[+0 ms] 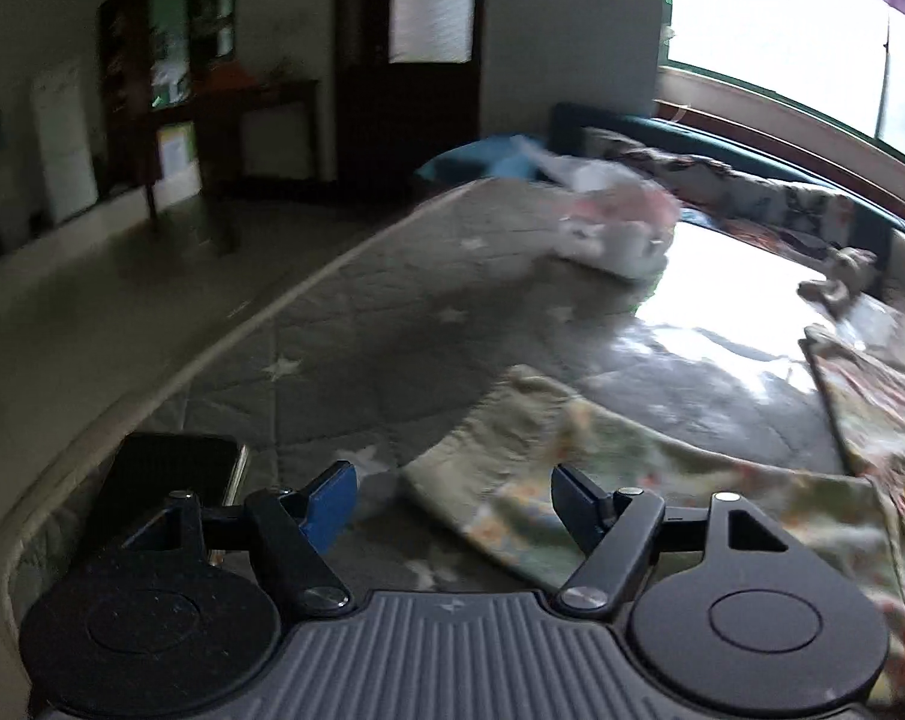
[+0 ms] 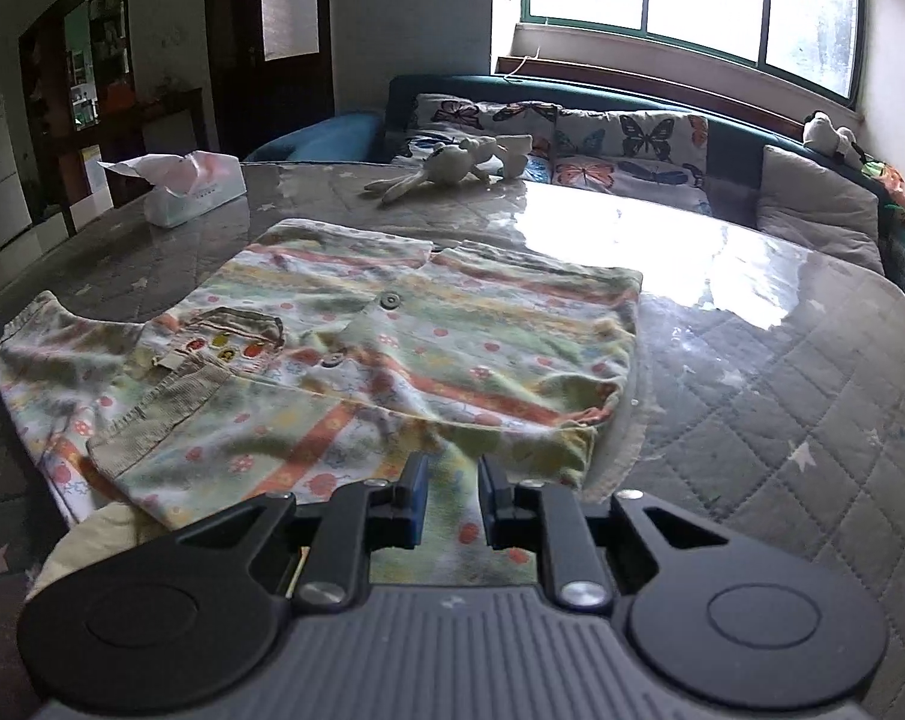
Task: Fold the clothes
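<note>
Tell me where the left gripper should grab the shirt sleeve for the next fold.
Probably the sleeve's cuff end, approached flat from the left gripper's own side. The sleeve lies spread toward it, its rounded edge nearest the open fingers, free of the phone.

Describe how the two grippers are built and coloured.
The left gripper and right gripper match: black linkage arms with silver pivot screws, blue pads on the jaws, two round black discs and a ribbed grey body between them. No cables, sleeves or lettering show; a small star-like mark sits on the ribbed part.

Low wrist views; shared shirt [image 2: 344, 372], mattress [image 1: 362, 324]
</note>
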A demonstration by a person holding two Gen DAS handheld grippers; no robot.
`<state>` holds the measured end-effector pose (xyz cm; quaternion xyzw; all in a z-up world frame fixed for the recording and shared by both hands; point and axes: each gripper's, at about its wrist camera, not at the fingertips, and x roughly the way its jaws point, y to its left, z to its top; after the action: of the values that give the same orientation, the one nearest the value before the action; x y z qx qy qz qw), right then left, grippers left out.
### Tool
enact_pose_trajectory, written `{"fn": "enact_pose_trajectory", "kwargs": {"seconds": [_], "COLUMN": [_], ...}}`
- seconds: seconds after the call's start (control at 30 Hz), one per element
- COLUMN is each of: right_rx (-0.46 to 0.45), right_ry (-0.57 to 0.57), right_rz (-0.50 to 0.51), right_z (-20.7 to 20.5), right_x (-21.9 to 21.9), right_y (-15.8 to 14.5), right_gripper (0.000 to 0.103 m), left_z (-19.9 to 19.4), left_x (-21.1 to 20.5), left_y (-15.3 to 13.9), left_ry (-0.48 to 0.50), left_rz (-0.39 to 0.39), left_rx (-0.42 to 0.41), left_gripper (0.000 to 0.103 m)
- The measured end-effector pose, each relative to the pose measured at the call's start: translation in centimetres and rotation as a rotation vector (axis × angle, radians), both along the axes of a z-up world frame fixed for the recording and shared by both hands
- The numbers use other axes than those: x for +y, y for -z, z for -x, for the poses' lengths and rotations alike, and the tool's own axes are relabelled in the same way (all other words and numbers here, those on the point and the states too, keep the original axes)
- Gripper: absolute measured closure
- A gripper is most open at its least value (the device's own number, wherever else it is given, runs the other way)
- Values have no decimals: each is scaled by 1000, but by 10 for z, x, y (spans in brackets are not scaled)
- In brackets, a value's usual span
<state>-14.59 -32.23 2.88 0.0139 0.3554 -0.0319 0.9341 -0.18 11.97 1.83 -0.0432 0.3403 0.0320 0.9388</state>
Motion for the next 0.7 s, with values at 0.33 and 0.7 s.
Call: {"fn": "enact_pose_trajectory", "kwargs": {"seconds": [0.33,0.7], "right_rx": [-4,-27], "right_ry": [8,22], "right_rz": [-15,-24], "right_z": [2,7], "right_x": [2,-1], "right_y": [1,-3], "right_gripper": [86,86], "left_z": [-4,17], "left_x": [10,-31], "left_y": [8,-38], "left_ry": [-11,190], "left_rz": [78,279], "left_rx": [-11,-106], "left_gripper": [76,93]}}
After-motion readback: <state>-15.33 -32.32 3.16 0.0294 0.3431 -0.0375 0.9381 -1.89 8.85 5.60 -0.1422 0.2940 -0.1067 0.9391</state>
